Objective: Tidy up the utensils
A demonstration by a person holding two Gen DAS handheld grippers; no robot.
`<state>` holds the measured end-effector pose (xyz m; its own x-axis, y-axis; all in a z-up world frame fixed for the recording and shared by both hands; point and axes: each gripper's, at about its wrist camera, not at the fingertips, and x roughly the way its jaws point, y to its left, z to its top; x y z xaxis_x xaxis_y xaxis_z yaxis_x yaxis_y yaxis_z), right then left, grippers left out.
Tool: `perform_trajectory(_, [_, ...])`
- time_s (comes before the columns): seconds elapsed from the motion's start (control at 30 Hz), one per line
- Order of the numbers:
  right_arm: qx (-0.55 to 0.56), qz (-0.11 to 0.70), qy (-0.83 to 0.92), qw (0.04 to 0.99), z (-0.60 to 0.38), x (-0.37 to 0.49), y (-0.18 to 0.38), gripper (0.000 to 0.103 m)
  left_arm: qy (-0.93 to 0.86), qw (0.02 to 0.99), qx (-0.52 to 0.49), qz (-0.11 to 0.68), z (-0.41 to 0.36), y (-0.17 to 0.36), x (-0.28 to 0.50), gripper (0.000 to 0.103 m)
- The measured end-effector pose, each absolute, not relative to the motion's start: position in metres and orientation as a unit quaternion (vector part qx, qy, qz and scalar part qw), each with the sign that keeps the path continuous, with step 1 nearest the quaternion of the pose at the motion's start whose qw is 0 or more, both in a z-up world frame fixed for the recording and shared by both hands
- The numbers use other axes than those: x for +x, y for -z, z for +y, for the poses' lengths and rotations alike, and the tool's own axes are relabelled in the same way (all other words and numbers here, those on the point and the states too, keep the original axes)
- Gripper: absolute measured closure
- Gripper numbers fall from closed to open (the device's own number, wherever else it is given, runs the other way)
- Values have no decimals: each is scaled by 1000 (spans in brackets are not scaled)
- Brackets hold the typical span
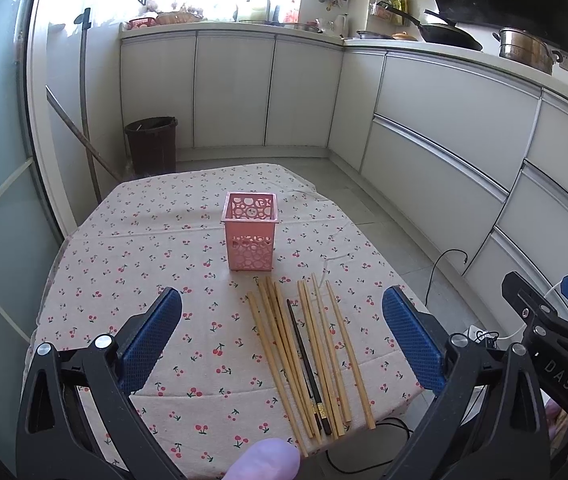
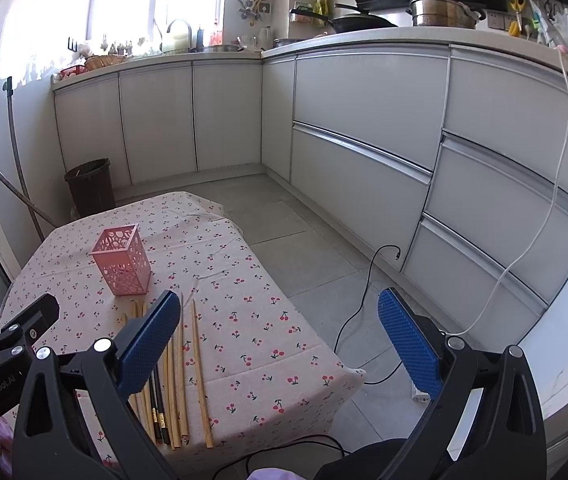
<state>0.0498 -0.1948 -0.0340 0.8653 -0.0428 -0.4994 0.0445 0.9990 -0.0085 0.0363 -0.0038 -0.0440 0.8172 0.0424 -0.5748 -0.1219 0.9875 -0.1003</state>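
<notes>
A pink perforated square holder (image 1: 250, 237) stands upright and empty on the cherry-print tablecloth (image 1: 123, 264). Several wooden chopsticks (image 1: 324, 344) and a dark one (image 1: 308, 364) lie side by side in front of it, reaching the table's near edge. My left gripper (image 1: 281, 344) hovers open above them, its blue pads wide apart. In the right wrist view the holder (image 2: 121, 266) sits left of centre and the chopsticks (image 2: 199, 380) lie partly behind the left pad. My right gripper (image 2: 279, 346) is open over the table's right edge, holding nothing.
The small table (image 2: 284, 360) stands in a kitchen with grey cabinets (image 1: 444, 128) behind and to the right. A dark bin (image 1: 151, 146) and broom handles stand at the far left. Cables (image 2: 364, 300) trail across the tiled floor on the right. A gloved fingertip (image 1: 265, 460) shows at the bottom.
</notes>
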Motion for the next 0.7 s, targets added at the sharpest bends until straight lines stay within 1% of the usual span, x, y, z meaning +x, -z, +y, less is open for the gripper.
perform_trajectory(0.7, [4, 263, 24, 964, -195, 50, 39, 7, -44, 949, -63, 305, -6, 47, 37, 7])
